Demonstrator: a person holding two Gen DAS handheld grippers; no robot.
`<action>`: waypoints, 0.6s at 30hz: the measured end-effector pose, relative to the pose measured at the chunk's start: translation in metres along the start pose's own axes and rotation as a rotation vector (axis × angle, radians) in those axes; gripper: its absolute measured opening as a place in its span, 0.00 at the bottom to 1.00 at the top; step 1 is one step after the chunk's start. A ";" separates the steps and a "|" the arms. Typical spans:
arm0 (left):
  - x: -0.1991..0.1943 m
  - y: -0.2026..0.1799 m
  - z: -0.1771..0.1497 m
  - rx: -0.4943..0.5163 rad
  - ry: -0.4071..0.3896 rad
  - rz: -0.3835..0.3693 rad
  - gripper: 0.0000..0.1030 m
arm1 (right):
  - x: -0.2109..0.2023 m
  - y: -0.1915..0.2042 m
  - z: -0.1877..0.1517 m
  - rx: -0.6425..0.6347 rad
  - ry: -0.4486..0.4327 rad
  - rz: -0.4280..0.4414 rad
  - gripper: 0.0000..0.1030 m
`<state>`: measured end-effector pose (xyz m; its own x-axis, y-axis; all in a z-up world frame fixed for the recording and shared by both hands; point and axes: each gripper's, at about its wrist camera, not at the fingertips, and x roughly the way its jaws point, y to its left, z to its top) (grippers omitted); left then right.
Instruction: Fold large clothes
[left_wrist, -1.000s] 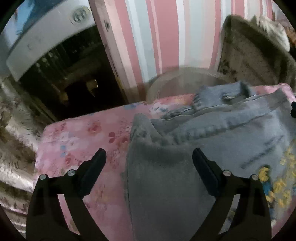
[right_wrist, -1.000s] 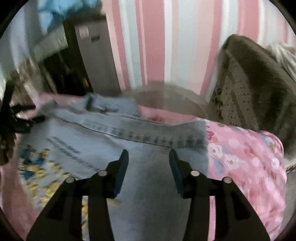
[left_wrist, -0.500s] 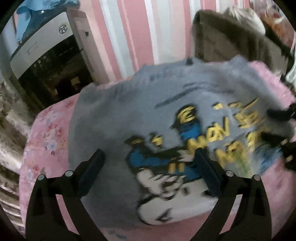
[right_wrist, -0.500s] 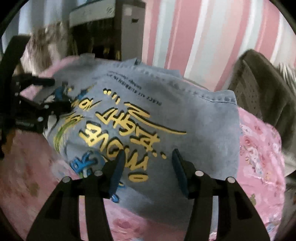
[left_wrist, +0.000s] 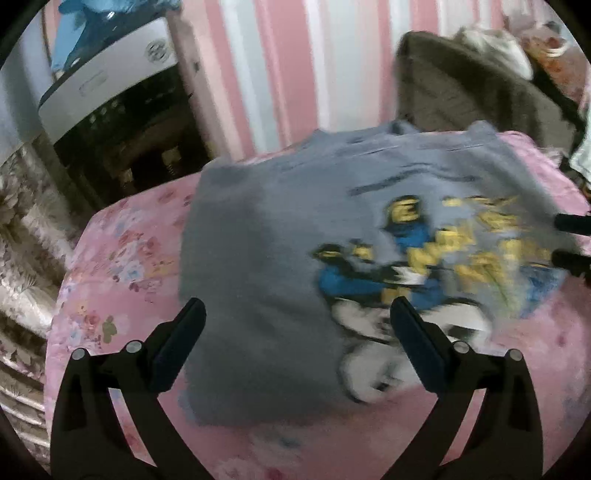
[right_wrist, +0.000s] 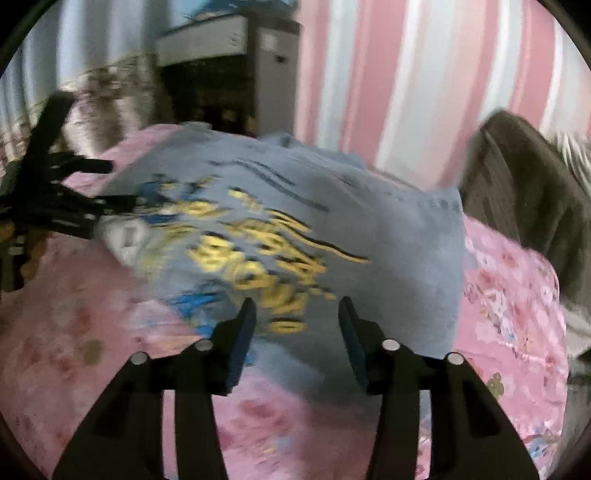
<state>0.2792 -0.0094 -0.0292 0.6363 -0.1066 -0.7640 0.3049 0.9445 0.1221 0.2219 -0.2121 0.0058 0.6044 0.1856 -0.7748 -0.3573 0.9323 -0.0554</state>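
A light blue denim jacket (left_wrist: 277, 229) lies spread on the pink floral bed cover (left_wrist: 122, 258), its yellow and blue print facing up. My left gripper (left_wrist: 295, 308) hovers over the jacket's near left part, jaws wide open, with nothing gripped. My right gripper (right_wrist: 297, 303) hangs over the near edge of the jacket (right_wrist: 388, 240), jaws half apart and open, with the pads clear of the cloth. Each gripper shows in the other's view: the right gripper (left_wrist: 565, 240) at the far right edge, the left gripper (right_wrist: 114, 184) at the left. Both views are blurred.
A dark brown cushion or blanket (left_wrist: 480, 92) is piled behind the jacket on the right, against the pink striped wall (left_wrist: 277, 55). A white and dark cabinet (left_wrist: 110, 81) stands beyond the bed's left corner. The bed cover (right_wrist: 517, 295) drops off at the right.
Both grippers have drawn back towards the near side of the bed. The jacket's collar filled the views before; now its printed side and near edge show.
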 end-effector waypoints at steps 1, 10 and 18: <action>-0.003 -0.008 -0.001 0.018 -0.004 -0.014 0.97 | 0.001 0.004 0.000 -0.011 0.006 0.008 0.50; 0.027 0.010 -0.014 0.035 0.030 0.045 0.97 | 0.019 -0.019 -0.033 -0.062 0.091 -0.019 0.50; 0.006 0.007 -0.010 0.001 0.029 0.054 0.97 | -0.009 -0.039 -0.032 0.059 0.029 0.040 0.75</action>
<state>0.2782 -0.0005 -0.0393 0.6310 -0.0463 -0.7744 0.2716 0.9482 0.1647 0.2078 -0.2600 -0.0049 0.5692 0.2148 -0.7937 -0.3376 0.9412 0.0126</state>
